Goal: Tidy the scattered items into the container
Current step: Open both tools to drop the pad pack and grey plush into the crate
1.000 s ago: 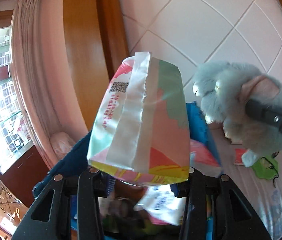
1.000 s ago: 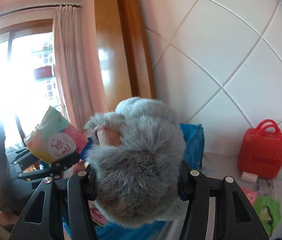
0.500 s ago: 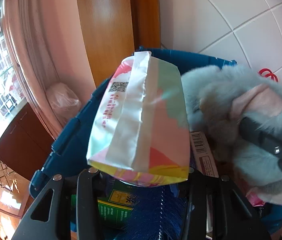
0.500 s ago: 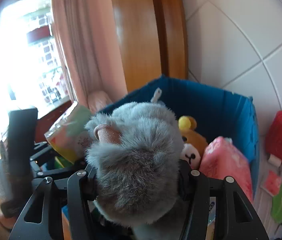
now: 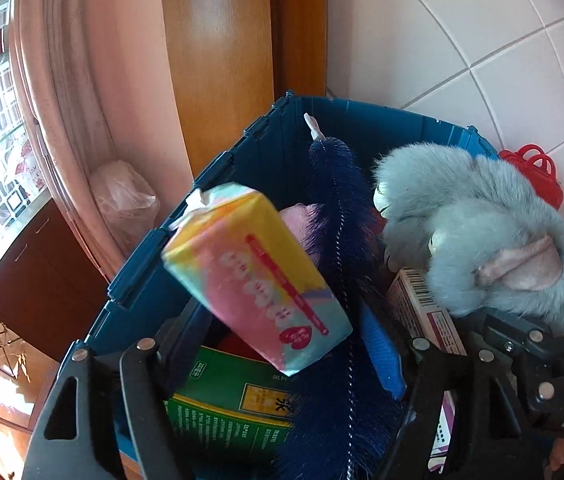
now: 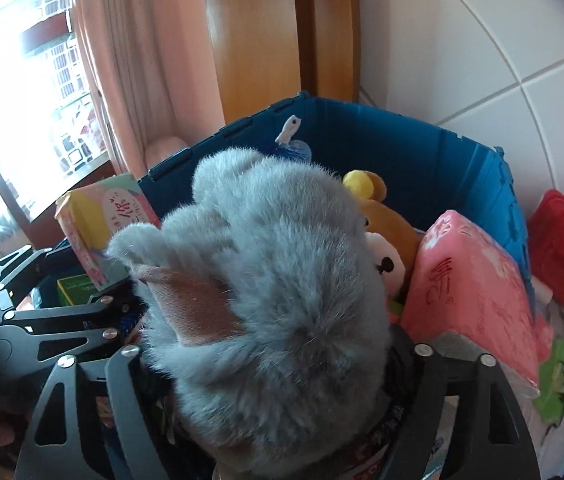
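Blue crate (image 5: pixel 265 148) holding boxes, brush, bear, both tools' jaws opening, tissue pack (image 5: pixel 257 284) and grey plush (image 6: pixel 273 300) released

1. The left gripper (image 5: pixel 282 344) points steeply downward, and its jaws are opening. Its two black fingers (image 5: pixel 141 392) stand wide apart at the bottom of its own view.
2. A tilted tissue pack (image 5: pixel 253 284) lies between them, clear of the pads.
3. The right gripper (image 6: pixel 273 364) also points steeply downward, jaws opening.
4. A grey plush toy (image 6: pixel 265 280) sits between its fingers (image 6: pixel 434 384).
5. In the right wrist view, the left gripper (image 6: pixel 93 284) shows at the left edge.
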